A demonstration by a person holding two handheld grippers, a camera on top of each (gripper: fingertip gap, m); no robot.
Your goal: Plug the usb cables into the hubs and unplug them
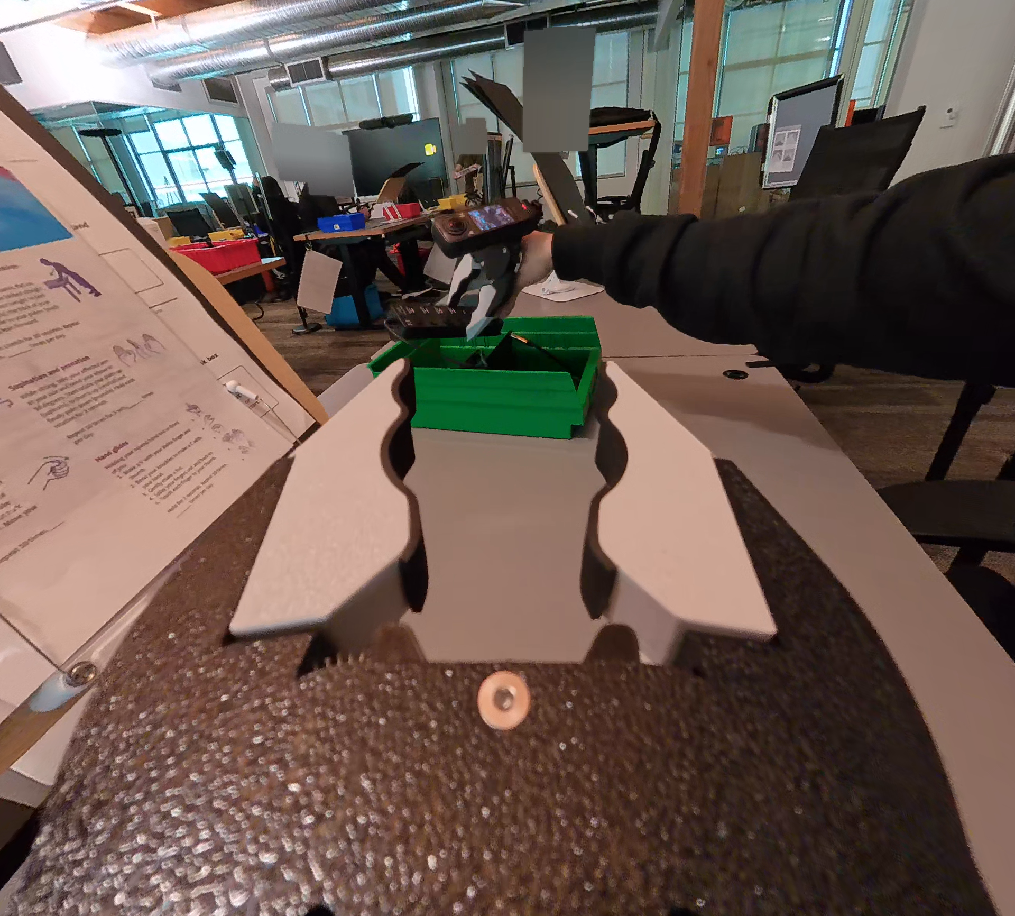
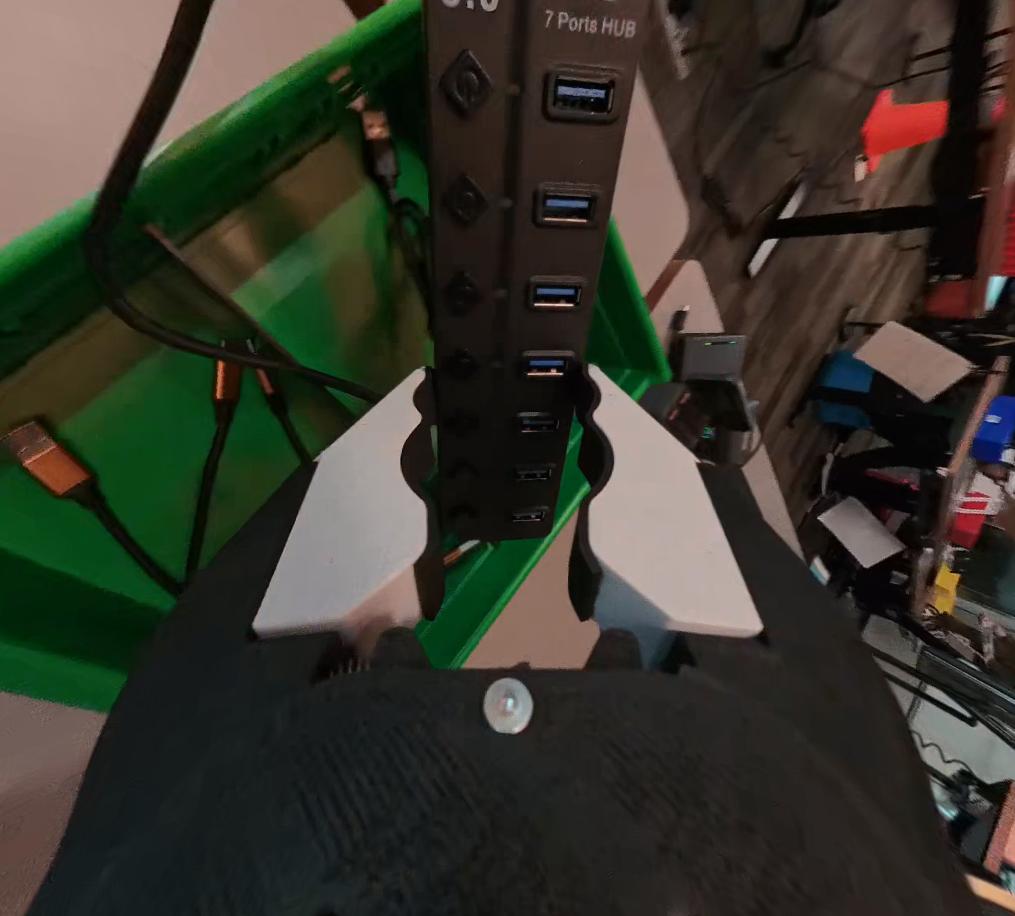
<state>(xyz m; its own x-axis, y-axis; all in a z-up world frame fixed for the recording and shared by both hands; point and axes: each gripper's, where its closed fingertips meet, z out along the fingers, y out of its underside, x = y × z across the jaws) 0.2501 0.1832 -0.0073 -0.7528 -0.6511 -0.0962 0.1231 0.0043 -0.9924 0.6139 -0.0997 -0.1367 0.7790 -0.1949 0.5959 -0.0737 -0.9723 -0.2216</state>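
Observation:
A black USB hub (image 2: 527, 175) with a row of blue ports and buttons is clamped at its lower end in my right gripper (image 2: 505, 384), held above the green bin (image 2: 263, 87). Several black USB cables with copper-coloured plugs (image 2: 46, 455) lie loose in the bin. No cable is plugged into the hub's visible ports. In the left wrist view my left gripper (image 1: 505, 378) is open and empty over the grey table (image 1: 494, 532), just short of the green bin (image 1: 494, 403). Beyond it the right gripper (image 1: 483, 318) holds the hub (image 1: 423, 321) over the bin's far left rim.
A tilted board with a printed instruction sheet (image 1: 110, 395) stands close on the left. A person's black sleeve (image 1: 769, 263) reaches in from the right. A black chair (image 1: 961, 505) stands beside the table's right edge. Desks and coloured bins are far behind.

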